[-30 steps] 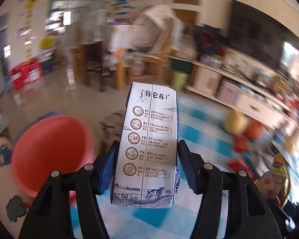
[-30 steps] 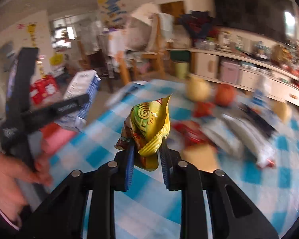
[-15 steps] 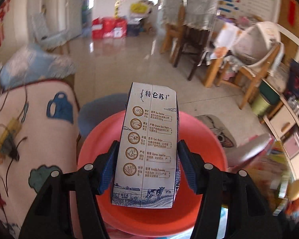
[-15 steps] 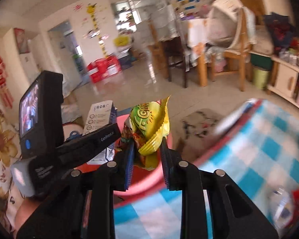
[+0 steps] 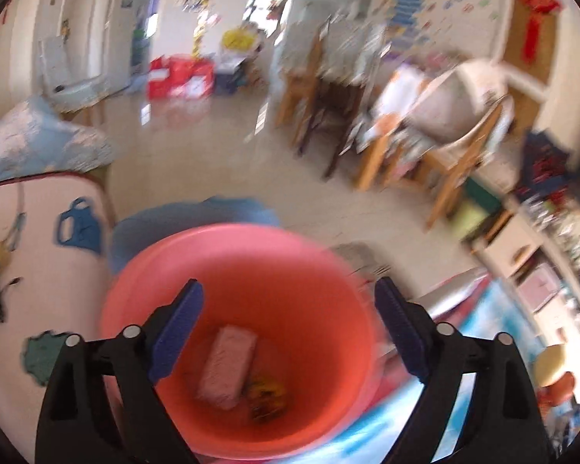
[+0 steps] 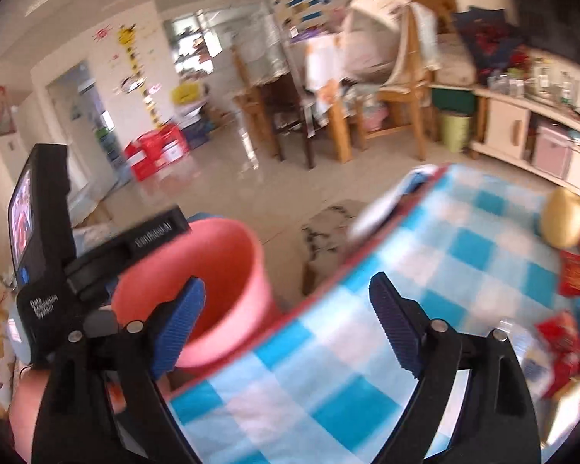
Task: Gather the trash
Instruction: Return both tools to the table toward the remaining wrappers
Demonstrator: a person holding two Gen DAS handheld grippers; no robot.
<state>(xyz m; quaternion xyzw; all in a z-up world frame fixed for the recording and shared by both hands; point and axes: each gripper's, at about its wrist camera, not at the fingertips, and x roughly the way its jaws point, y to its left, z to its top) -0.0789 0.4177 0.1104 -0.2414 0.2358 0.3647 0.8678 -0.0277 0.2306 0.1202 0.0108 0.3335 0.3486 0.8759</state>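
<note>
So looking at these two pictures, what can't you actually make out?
- Left wrist view: the carton and wrapper lying in the pink bucket are smeared by motion blur, so no print can be read.
- Right wrist view: the bucket's inside is hidden by its own wall and the tongs.
- Right wrist view: red packets on the checked cloth are blurred and cut off by the frame edge.

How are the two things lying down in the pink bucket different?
The carton is a pale, boxy block; the wrapper is dark with yellow and crumpled. The carton looks bigger and lies on its side, leaning toward the left wall of the pink bucket; the wrapper sits lower, to its right. Both rest on the bucket's bottom, held by neither tongs, and both are blurred.
</note>
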